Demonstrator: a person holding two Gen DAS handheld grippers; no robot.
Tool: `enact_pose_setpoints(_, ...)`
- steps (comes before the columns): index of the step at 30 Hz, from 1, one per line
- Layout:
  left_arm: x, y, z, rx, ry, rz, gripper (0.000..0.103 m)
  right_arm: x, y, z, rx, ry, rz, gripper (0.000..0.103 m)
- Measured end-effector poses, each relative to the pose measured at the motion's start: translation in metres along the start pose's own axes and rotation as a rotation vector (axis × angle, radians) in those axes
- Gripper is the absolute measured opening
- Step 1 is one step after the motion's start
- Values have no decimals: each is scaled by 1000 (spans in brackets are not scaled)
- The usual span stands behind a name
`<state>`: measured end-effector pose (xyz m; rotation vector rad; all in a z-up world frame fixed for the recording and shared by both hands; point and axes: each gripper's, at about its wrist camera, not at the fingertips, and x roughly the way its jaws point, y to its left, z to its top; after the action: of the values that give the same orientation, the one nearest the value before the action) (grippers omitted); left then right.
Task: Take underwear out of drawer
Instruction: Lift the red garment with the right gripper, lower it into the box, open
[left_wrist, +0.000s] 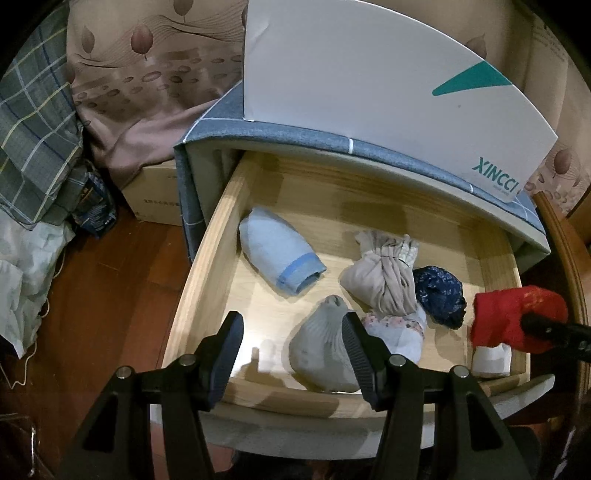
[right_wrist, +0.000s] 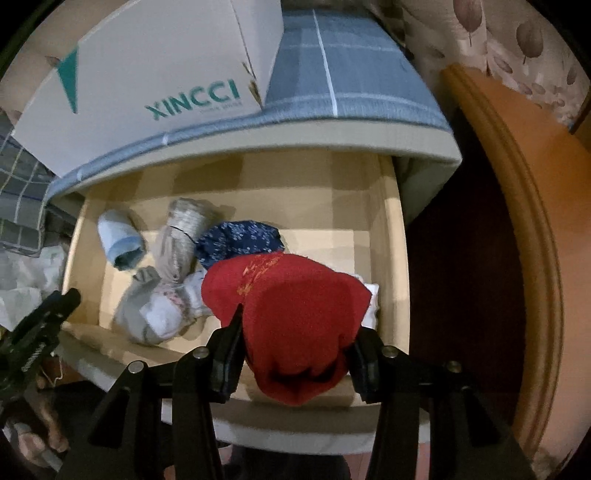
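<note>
An open wooden drawer (left_wrist: 207, 280) (right_wrist: 397, 258) holds several rolled underwear pieces: a light blue roll (left_wrist: 280, 254) (right_wrist: 120, 240), a beige bundle (left_wrist: 380, 277) (right_wrist: 181, 229), a navy patterned one (left_wrist: 439, 295) (right_wrist: 240, 240), a grey roll (left_wrist: 321, 354) (right_wrist: 133, 314) and a white floral one (left_wrist: 402, 332) (right_wrist: 170, 314). My right gripper (right_wrist: 299, 354) (left_wrist: 535, 325) is shut on a red underwear bundle (right_wrist: 295, 317) (left_wrist: 506, 317), held above the drawer's right front corner. My left gripper (left_wrist: 293, 354) (right_wrist: 44, 321) hangs open over the drawer's front, its right finger in front of the grey roll.
A white XINCCI box (left_wrist: 369, 92) (right_wrist: 155, 74) sits on the grey checked cabinet top (left_wrist: 280, 133) (right_wrist: 332, 66). A cardboard box (left_wrist: 155, 192) and plaid fabric (left_wrist: 33, 140) lie left on the wooden floor (left_wrist: 110, 295). A curved orange wooden edge (right_wrist: 517, 221) stands right of the drawer.
</note>
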<state>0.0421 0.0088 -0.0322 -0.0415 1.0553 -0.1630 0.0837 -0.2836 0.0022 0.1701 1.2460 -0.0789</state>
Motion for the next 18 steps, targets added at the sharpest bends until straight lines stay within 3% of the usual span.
enact_pose_setpoints(8, -2, 1, 0, -7, -1, 3, 57, -52, 9, 23, -21, -85, 35, 45)
enact_pose_setpoints(18, -1, 1, -1, -3, -2, 11, 57, -144, 33, 81, -67, -289, 55, 45)
